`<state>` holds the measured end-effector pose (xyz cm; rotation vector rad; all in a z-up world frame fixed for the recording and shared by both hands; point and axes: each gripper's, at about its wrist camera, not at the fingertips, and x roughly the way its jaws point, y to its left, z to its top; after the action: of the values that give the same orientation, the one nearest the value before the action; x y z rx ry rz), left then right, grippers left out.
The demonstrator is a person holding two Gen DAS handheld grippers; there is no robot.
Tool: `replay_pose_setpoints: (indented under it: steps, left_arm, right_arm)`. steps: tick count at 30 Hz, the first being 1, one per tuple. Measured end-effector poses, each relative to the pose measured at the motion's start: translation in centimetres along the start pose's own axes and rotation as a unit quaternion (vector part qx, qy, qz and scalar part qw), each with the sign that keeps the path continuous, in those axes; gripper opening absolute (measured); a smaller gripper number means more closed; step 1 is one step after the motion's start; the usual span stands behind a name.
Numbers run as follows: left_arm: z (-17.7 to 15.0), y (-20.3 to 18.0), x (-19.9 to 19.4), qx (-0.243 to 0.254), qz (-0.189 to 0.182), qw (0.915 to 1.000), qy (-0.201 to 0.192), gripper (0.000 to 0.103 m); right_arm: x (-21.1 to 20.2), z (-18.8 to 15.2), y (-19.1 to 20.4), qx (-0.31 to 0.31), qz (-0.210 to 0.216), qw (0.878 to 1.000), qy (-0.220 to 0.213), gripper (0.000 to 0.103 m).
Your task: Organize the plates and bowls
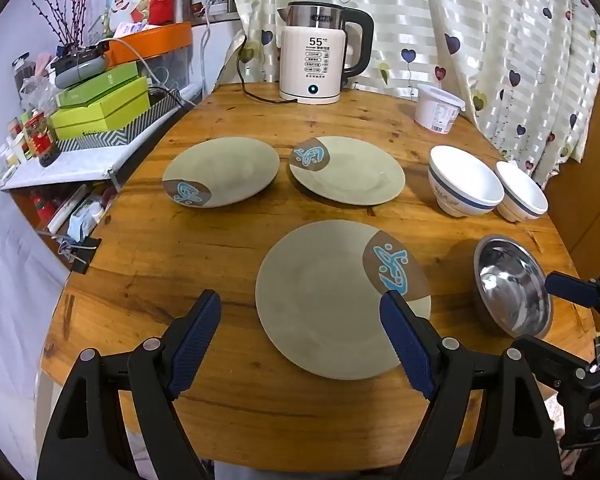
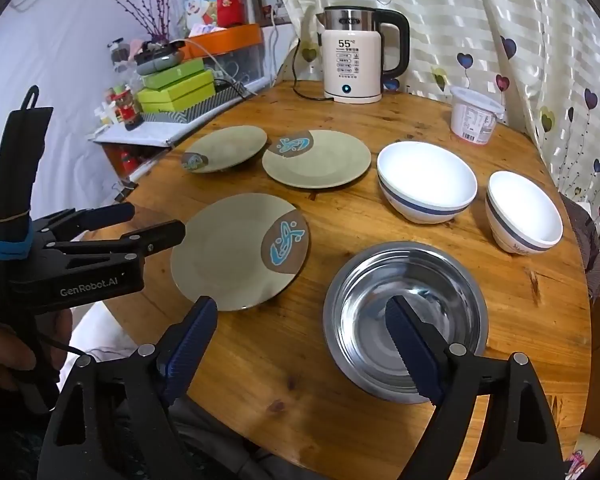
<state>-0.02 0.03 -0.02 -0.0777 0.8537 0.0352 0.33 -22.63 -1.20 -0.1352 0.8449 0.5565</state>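
Observation:
Three beige plates with blue-and-brown marks lie on the round wooden table: a near plate, a far left plate and a far middle plate. Two white bowls stand at the right, and a steel bowl sits nearer. My left gripper is open and empty above the near plate's left side. My right gripper is open and empty, its right finger over the steel bowl. The near plate and the white bowls show there too.
An electric kettle and a white tub stand at the table's back. A cluttered shelf with green boxes adjoins the table's left edge. A curtain hangs behind and to the right.

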Motion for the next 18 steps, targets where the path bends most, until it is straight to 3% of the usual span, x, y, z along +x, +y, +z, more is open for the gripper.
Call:
replay_pose_setpoints:
  steps: [18]
  left_arm:
    - [-0.27, 0.38, 0.20, -0.001, 0.004, 1.0000, -0.006, 0.082]
  right_arm:
    - [-0.08, 0.03, 0.19, 0.003, 0.004, 1.000, -0.001, 0.084]
